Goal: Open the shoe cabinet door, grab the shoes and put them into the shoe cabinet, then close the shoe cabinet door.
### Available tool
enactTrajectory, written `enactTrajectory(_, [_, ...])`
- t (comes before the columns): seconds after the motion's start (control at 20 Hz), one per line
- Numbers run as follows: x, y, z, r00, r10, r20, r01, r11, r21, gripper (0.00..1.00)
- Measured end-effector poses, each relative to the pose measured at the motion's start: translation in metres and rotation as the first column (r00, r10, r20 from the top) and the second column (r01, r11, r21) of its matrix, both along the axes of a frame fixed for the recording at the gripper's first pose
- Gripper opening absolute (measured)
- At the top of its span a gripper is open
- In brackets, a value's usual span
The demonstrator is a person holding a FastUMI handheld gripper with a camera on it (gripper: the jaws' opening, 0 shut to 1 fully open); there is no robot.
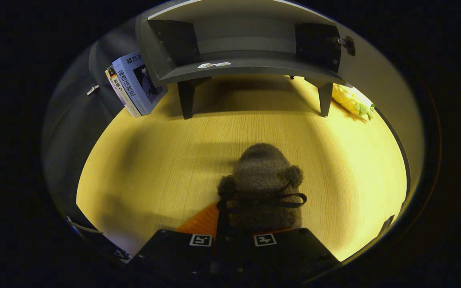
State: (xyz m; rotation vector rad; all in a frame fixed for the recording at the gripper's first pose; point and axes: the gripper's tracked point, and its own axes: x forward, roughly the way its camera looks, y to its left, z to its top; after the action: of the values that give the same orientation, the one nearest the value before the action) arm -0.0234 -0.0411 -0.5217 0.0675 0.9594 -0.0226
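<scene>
The fingers (233,240) pinch the heel of a fuzzy brown shoe (263,184) held above the desk (142,168), well short of the open shoe cabinet (242,52) beyond.

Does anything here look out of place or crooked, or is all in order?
Two small things stand out. The books lean tilted against the left side of the open cabinet instead of standing straight. A yellow toy lies on the floor by the cabinet's right leg. The shoe sits in the gripper, whose jaws grip it.
</scene>
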Motion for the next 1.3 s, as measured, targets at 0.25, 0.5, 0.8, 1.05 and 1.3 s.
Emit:
enactTrajectory(0.25, [0.016, -0.008, -0.002, 0.999, -0.041, 0.026, 0.041, 0.999, 0.010, 0.18])
enactTrajectory(0.5, [0.030, -0.011, -0.029, 0.999, -0.034, 0.023, 0.035, 0.999, -0.022, 0.12])
enactTrajectory(0.8, [0.012, -0.007, -0.002, 1.000, -0.021, 0.002, 0.021, 0.999, -0.045, 0.05])
enactTrajectory(1.05, [-0.007, -0.004, 0.022, 0.999, -0.012, -0.035, 0.011, 1.000, -0.023, 0.05])
enactTrajectory(1.3, [-0.005, -0.008, 0.096, 0.998, -0.016, 0.054, 0.018, 1.000, -0.026, 0.05])
